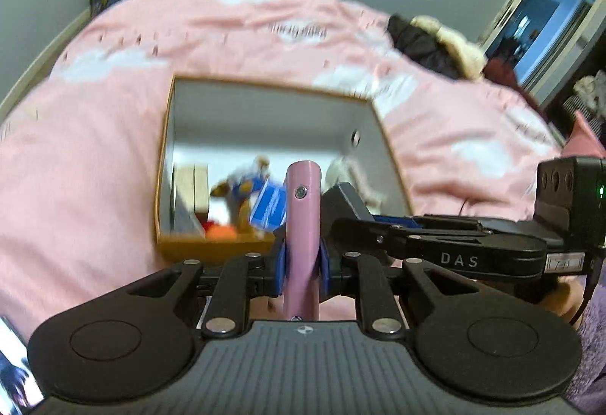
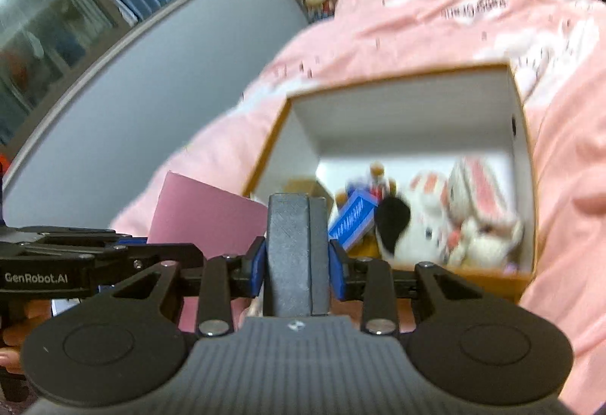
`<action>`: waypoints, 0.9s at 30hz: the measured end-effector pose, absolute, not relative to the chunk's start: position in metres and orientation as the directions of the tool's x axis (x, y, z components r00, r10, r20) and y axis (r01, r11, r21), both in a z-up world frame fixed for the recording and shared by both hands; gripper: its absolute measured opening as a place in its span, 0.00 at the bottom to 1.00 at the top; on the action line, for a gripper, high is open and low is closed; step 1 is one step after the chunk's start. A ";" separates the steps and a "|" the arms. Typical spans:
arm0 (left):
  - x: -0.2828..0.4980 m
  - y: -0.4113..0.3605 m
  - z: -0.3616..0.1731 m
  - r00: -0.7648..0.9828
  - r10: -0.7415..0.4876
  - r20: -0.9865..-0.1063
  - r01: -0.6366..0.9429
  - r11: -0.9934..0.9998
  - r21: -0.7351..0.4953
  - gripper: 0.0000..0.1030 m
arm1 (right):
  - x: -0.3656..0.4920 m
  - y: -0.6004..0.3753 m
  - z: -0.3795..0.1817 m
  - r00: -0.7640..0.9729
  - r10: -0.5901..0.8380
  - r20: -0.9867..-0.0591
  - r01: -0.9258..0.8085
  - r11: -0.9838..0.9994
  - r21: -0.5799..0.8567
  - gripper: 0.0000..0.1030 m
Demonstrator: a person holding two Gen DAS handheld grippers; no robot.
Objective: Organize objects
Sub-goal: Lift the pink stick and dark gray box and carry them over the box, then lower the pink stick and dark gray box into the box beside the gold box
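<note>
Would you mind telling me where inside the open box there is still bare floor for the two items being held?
The cardboard box is bare along its far wall, from corner to corner. The near half is crowded: white plush toys on one side, a blue carton and a small figure mid-box, a tan box opposite. The bedspread around the box is open too.

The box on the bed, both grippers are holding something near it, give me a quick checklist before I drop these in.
1. Left gripper gripped on pink item: ok.
2. Right gripper gripped on grey block: ok.
3. Box open on top: ok.
4. Free space in box beyond the plush toy and blue pack: ok.
5. Items already over the opening: cannot tell.
6. Box steady on pink blanket: cannot tell.
</note>
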State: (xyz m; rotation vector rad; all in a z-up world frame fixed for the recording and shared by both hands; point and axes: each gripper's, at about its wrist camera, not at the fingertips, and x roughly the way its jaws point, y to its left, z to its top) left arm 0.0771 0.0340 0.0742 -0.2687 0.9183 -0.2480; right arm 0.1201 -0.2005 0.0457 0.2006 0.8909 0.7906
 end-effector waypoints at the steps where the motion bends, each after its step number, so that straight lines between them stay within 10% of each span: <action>1: 0.082 0.035 0.079 0.596 -0.321 -0.736 0.097 0.939 -0.330 0.19 | 0.123 -0.200 0.051 0.388 0.692 -0.609 -0.536 0.707 0.462 0.35; 27: 0.236 0.068 0.010 0.664 -0.170 -0.728 0.036 0.980 -0.196 0.19 | 0.247 -0.156 0.027 0.468 0.637 -0.613 -0.481 0.765 0.429 0.35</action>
